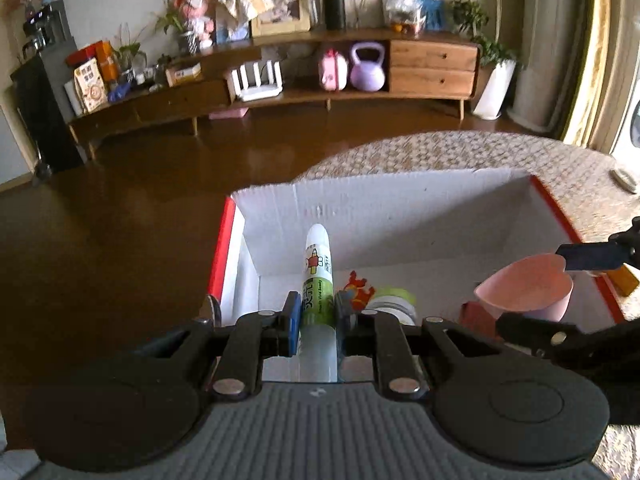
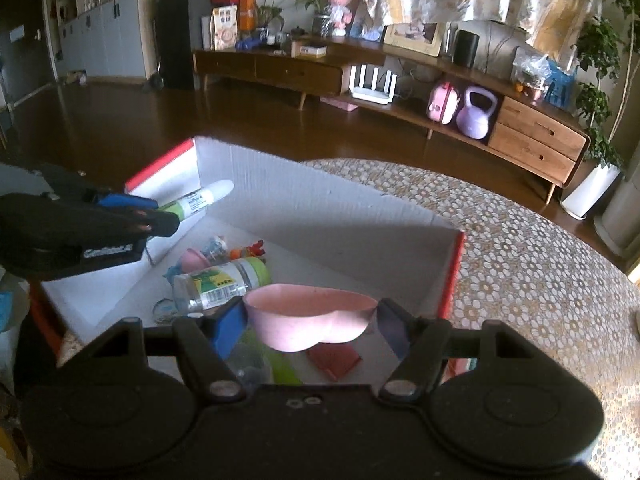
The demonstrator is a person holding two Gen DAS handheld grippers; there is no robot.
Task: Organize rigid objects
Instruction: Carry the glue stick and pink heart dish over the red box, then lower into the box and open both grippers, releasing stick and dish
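Pink heart bowl (image 2: pixel 312 322) in right tool (image 2: pixel 310 326) hides box (image 2: pixel 320 200) contents; left tool (image 1: pixel 316 314) clamps tube (image 1: pixel 318 276).

Both wrist cameras look steeply down, close over the white box (image 1: pixel 400 216) (image 2: pixel 320 200); the sideboard (image 1: pixel 432 66) (image 2: pixel 536 136) crosses both frames' tops.

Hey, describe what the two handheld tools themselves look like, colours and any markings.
Both are black plastic with linkage arms pinned by silver rivets and two round discs at the base. The left tool and right tool have blue finger pads. White lettering marks the left tool's side in the right wrist view.
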